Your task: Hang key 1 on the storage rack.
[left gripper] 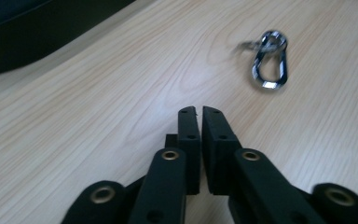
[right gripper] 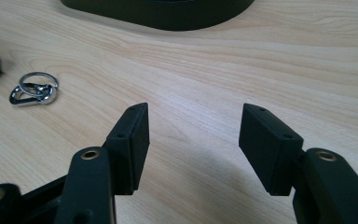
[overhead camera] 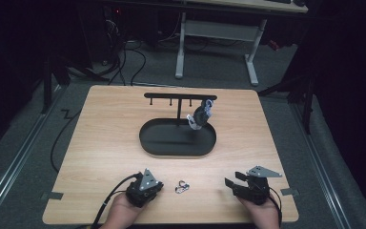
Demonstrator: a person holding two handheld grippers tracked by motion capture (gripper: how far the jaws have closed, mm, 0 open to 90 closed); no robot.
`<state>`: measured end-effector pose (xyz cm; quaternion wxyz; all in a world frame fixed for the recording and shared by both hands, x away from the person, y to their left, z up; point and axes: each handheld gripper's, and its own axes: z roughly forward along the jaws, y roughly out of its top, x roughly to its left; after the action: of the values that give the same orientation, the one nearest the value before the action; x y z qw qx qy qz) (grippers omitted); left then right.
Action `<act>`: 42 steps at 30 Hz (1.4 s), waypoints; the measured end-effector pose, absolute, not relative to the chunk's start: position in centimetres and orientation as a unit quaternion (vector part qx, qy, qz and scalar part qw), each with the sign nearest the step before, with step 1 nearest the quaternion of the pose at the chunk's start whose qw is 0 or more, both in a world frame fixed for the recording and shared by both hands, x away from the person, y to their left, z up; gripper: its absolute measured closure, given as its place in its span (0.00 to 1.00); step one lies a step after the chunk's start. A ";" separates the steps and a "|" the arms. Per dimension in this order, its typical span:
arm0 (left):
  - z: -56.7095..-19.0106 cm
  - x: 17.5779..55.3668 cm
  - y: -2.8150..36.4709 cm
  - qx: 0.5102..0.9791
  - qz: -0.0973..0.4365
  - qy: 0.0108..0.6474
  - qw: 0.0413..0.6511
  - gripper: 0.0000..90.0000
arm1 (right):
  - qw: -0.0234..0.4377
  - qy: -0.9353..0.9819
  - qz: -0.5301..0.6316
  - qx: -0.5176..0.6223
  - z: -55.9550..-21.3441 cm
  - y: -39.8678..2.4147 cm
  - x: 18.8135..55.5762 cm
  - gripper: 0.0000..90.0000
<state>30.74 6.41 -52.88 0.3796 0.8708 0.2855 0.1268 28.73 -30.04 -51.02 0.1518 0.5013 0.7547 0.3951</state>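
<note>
A silver carabiner with a key ring (overhead camera: 183,186) lies on the wooden table (overhead camera: 105,143) near its front edge, between my two grippers. My left gripper (overhead camera: 158,187) rests just left of it, shut with nothing between its jaws; in the left gripper view the carabiner (left gripper: 270,58) lies ahead and to the right of the closed gripper (left gripper: 196,112). My right gripper (overhead camera: 232,179) sits to the carabiner's right, open and empty. In the right gripper view the gripper (right gripper: 193,114) is spread wide and the carabiner (right gripper: 32,91) lies far left.
A black stand (overhead camera: 178,138) with an oval base and a hook bar occupies the table's middle. A grey and white keychain (overhead camera: 201,115) hangs from its right hook. The base's edge (right gripper: 168,11) lies ahead of the right gripper. Tape marks (overhead camera: 51,195) sit near the front corners.
</note>
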 end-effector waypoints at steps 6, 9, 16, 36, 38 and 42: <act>-52.7 30.5 2.7 0.880 0.120 0.264 0.376 0.98 | 0.143 0.762 0.397 0.491 -51.0 -29.6 28.6 0.49; -52.7 30.6 1.3 0.882 0.119 0.260 0.375 0.98 | 0.139 0.759 0.402 0.493 -50.9 -29.5 28.5 0.49; -52.7 30.5 -2.9 0.886 0.105 0.241 0.382 0.98 | 0.131 0.759 0.407 0.491 -51.0 -29.7 28.4 0.49; -51.9 31.1 2.5 0.873 0.139 0.267 0.384 0.88 | 0.108 0.762 0.408 0.491 -51.1 -29.9 28.4 0.47; -51.9 31.2 5.2 0.868 0.146 0.283 0.381 0.85 | 0.106 0.764 0.409 0.487 -51.0 -29.3 28.2 0.47; -52.4 31.3 10.0 0.858 0.136 0.316 0.380 0.76 | 0.102 0.774 0.410 0.471 -50.8 -27.7 27.7 0.56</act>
<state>31.32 10.01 -52.42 0.3804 0.8585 0.3159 0.1359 27.65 -27.74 -50.75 0.1015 0.4714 0.7741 0.4102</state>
